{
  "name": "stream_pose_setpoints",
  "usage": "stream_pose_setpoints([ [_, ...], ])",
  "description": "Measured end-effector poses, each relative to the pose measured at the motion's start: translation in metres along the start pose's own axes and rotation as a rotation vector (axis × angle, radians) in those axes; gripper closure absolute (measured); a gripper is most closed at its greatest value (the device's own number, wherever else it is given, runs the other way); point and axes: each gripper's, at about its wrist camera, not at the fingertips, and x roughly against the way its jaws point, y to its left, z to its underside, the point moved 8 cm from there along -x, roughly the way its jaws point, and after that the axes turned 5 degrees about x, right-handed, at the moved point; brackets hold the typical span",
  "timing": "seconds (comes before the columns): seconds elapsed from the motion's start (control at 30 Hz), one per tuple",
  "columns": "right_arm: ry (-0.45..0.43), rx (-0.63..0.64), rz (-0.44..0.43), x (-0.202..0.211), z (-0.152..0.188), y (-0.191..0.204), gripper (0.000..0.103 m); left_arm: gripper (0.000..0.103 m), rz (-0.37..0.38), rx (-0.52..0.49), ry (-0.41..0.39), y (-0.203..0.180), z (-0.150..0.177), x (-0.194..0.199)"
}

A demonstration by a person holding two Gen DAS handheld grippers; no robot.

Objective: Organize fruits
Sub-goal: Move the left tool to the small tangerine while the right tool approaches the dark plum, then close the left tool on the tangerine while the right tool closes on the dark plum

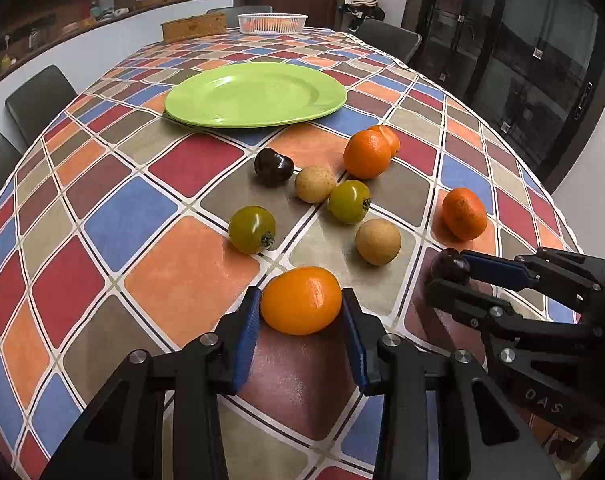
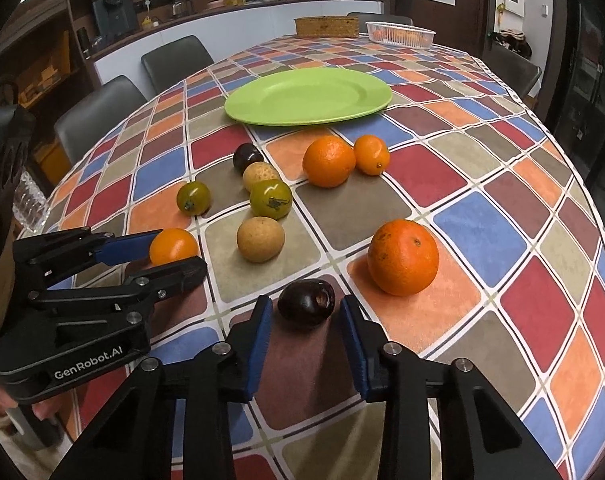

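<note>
Nearest, the left gripper [image 1: 301, 312] pinched a small orange fruit [image 1: 301, 300] at 6 o'clock on the checkered table [image 1: 162, 264]. Beside it at 3 o'clock, the right gripper [image 2: 305, 310] straddled a dark plum [image 2: 306, 303], its blue pads [image 2: 258, 344] just short of touching. Farther at 12 o'clock lay the green plate [image 1: 256, 94].

Lime-green plate [image 1: 254, 96] on a tablecloth [image 1: 150, 216] checked red, blue, orange, taupe and brown.
</note>
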Motion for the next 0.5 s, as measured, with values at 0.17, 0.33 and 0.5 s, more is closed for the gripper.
stream_pose_setpoints([
  [0.17,-0.002,0.001,-0.003,0.0,-0.001,0.0,0.073,0.065,0.007,-0.001,-0.001,-0.001,0.0,0.001],
  [0.33,-0.005,-0.026,-0.04,0.002,-0.002,0.0,0.074,0.065,0.017,-0.003,-0.01,-0.004,-0.001,0.005],
  [0.5,-0.018,-0.034,-0.058,0.009,-0.005,0.003,0.074,0.065,0.019,-0.018,-0.046,-0.007,-0.008,0.016],
])
